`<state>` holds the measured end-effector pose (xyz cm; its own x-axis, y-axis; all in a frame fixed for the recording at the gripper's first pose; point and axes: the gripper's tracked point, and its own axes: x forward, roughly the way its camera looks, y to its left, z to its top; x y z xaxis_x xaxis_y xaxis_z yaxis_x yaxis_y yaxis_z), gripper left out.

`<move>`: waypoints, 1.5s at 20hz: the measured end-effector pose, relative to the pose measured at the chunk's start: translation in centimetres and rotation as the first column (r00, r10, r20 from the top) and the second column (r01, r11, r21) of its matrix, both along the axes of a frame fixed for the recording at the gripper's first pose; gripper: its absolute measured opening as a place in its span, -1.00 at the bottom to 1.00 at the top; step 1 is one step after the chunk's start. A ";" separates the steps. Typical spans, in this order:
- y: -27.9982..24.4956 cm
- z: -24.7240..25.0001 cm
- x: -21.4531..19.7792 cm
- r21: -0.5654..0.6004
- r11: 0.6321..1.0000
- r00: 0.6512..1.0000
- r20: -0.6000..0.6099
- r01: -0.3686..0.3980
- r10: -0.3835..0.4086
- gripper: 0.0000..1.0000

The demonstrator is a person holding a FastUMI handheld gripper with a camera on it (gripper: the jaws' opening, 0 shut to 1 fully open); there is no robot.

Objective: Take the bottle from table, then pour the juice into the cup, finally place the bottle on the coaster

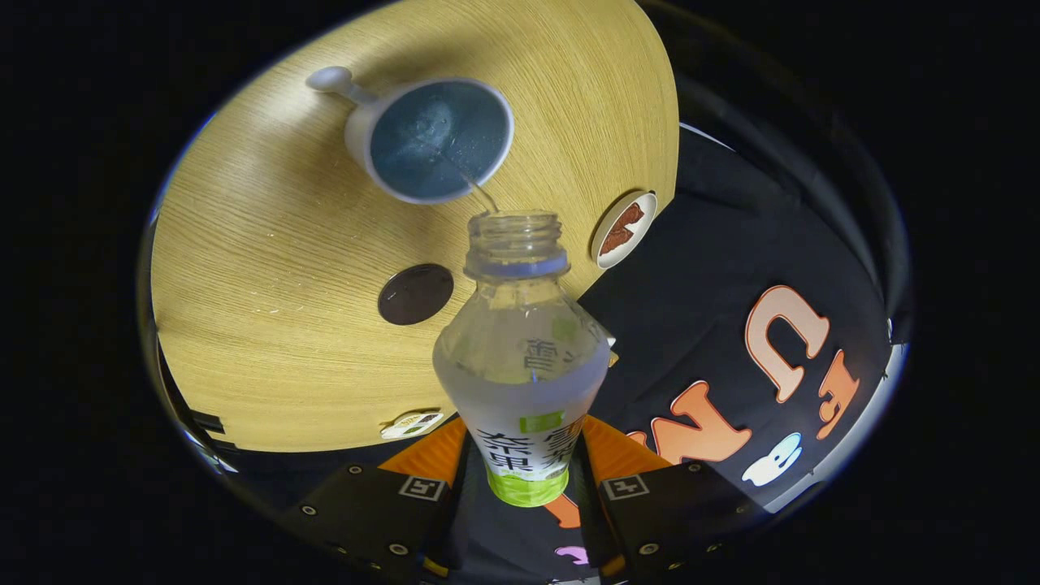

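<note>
Right now, in the gripper view, you have the gripper (526,487) clamped on the bottle (524,357), both orange fingers (426,455) pressing its labelled lower body. You hold it tipped forward so its open mouth hangs above the cup (439,138), and a thin stream falls into the bowl. The cup sits on the wooden table (260,268). A dark coaster (415,293) lies just beside the bottle's neck, likely where you'll set it down.

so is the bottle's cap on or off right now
Off: the bottle, held in the gripper, has a bare open neck, and a thin stream runs into the cup.
</note>
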<state>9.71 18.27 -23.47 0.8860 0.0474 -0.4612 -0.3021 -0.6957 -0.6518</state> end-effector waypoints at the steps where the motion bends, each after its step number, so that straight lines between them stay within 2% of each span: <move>1: 0.0 -0.2 -0.1 0.013 1.000 1.000 -0.004 0.002 -0.002 0.11; 5: -0.4 -1.2 -0.9 0.101 0.994 0.999 -0.013 0.039 -0.038 0.11; 8: -1.0 -2.1 -1.9 0.220 0.969 0.994 -0.041 0.109 -0.103 0.11; 13: -1.5 -2.5 -2.9 0.436 0.875 0.978 -0.090 0.210 -0.190 0.11; 15: -2.1 -2.7 -2.7 0.520 0.815 0.967 -0.118 0.254 -0.226 0.12; 18: -2.9 -2.2 -2.5 0.651 0.679 0.939 -0.190 0.340 -0.288 0.12; 20: -3.1 -1.6 -2.4 0.724 0.571 0.918 -0.246 0.387 -0.310 0.12; 23: -3.5 -0.7 -1.9 0.813 0.378 0.888 -0.339 0.443 -0.312 0.12; 26: -4.5 0.4 -1.2 0.852 0.199 0.857 -0.415 0.484 -0.306 0.12; 30: -5.5 0.6 0.6 0.836 -0.094 0.794 -0.543 0.540 -0.272 0.12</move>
<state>10.33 12.77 -22.84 0.8577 0.1964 -0.4751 -0.4341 0.7718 -0.4646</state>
